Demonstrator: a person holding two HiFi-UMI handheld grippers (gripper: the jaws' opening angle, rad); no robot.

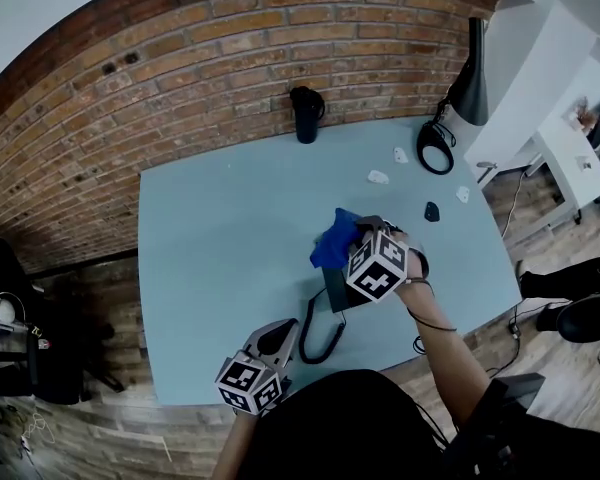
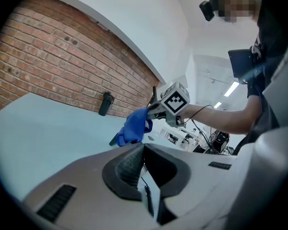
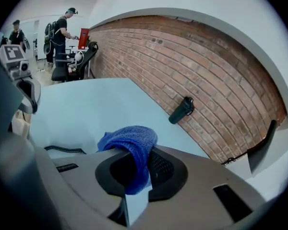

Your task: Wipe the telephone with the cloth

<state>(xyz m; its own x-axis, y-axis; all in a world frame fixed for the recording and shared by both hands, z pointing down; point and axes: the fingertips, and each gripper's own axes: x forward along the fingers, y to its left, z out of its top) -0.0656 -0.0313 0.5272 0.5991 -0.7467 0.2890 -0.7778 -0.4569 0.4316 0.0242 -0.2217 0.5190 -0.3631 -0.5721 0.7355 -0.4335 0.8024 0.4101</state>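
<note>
Head view: my right claw (image 1: 360, 236) is over the near-right part of the pale blue table (image 1: 210, 258); its jaws are clamped on the cloth (image 1: 335, 240), which is bunched and blue; the cloth lies against the far end of the dark telephone (image 1: 338, 290); the telephone stands near the table's front edge, its coiled cord (image 1: 318, 336) looping toward me; my left claw (image 1: 278, 340) is at the front edge, just beside the cord and apart from the telephone. A black bottle (image 1: 306, 114) stands at the far edge by the brick wall (image 1: 180, 58); a black lamp (image 1: 450, 118) stands at the far-right corner.

Left gripper view: the left claw (image 2: 143, 147) has its jaw tips together with nothing held between them; a stretch of cord (image 2: 148, 195) shows through the gap lower down; beyond, the right claw (image 2: 156, 110) holds the cloth (image 2: 134, 126) low over the table (image 2: 48, 123); a dark edge under the cloth may be the telephone, though I cannot confirm it.

Right gripper view: the right claw (image 3: 141, 159) is closed on the cloth (image 3: 132, 140); a fold hangs down between the jaws and the rest bulges above them; the cord (image 3: 62, 150) lies to the left; the bottle (image 3: 181, 110) is by the wall (image 3: 206, 75).
</note>
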